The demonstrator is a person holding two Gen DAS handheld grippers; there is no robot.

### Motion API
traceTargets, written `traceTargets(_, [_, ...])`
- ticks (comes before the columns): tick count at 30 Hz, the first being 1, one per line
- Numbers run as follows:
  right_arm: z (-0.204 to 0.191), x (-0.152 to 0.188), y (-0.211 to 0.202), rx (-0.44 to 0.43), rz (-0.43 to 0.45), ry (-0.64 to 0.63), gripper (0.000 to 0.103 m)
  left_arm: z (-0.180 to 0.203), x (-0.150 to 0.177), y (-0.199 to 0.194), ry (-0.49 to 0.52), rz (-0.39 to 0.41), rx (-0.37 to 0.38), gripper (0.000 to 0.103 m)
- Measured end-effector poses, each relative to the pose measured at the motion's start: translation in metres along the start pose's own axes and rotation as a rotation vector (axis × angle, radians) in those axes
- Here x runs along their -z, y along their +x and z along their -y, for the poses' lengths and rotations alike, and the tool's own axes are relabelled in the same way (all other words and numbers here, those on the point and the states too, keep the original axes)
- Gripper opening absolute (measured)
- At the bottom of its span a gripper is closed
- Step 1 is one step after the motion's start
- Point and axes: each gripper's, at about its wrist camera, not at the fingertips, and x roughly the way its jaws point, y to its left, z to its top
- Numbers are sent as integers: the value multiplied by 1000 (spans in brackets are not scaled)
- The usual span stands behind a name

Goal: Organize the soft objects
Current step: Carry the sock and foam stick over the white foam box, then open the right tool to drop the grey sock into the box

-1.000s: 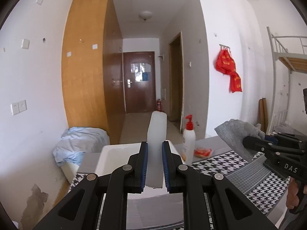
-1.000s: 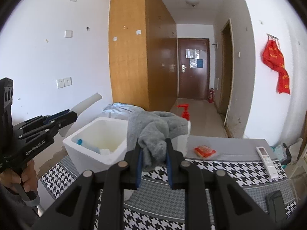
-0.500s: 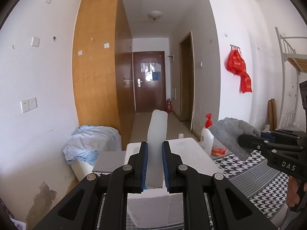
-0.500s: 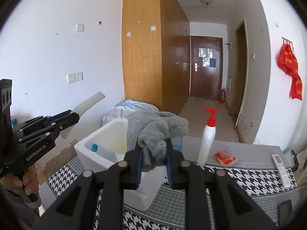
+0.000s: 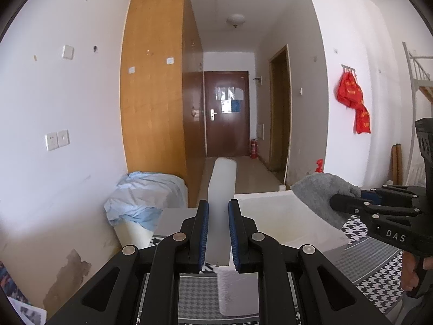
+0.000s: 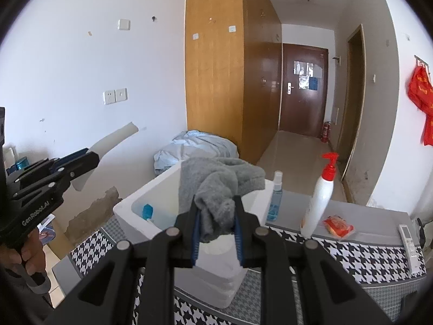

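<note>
A white foam box [image 6: 151,189] stands open on the houndstooth table, with a blue item [image 6: 147,211] inside it. My right gripper [image 6: 216,211] is shut on a grey fluffy cloth [image 6: 216,178] that hangs over the box's near right part. From the left wrist view the cloth [image 5: 316,197] and the right gripper [image 5: 341,203] hover above the box rim [image 5: 270,197]. My left gripper [image 5: 218,216] is shut on a thin white foam slab [image 5: 223,178], held edgewise. That slab [image 6: 113,146] is held left of the box in the left gripper [image 6: 89,157].
Right of the box stand a blue spray bottle [image 6: 274,200] and a white pump bottle [image 6: 320,197]. A red packet [image 6: 338,224] and a remote [image 6: 407,238] lie further right. A bin draped in blue fabric [image 5: 146,195] stands behind the table by the wall.
Both grippers have moved left. The grey cloth has come from beside the box to over it. The slab has moved off to the box's left. Neither grip has changed.
</note>
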Motion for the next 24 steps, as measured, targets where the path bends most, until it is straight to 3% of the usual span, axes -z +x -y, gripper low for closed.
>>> traceTargets(12, [-6, -3, 20, -18, -33, -13, 27, -15, 5, 0, -16, -9, -45, 16])
traceTargets(15, [-9, -4, 26, -8, -47, -21, 35, -17, 7, 1, -21, -13, -47, 16])
traceTargets(19, [-11, -2, 24, -3, -28, -31, 66, -21, 8, 0, -29, -10, -53, 16])
traceTargets(24, [-13, 0, 19, -1, -22, -41, 69, -20, 6, 2, -33, -14, -37, 16])
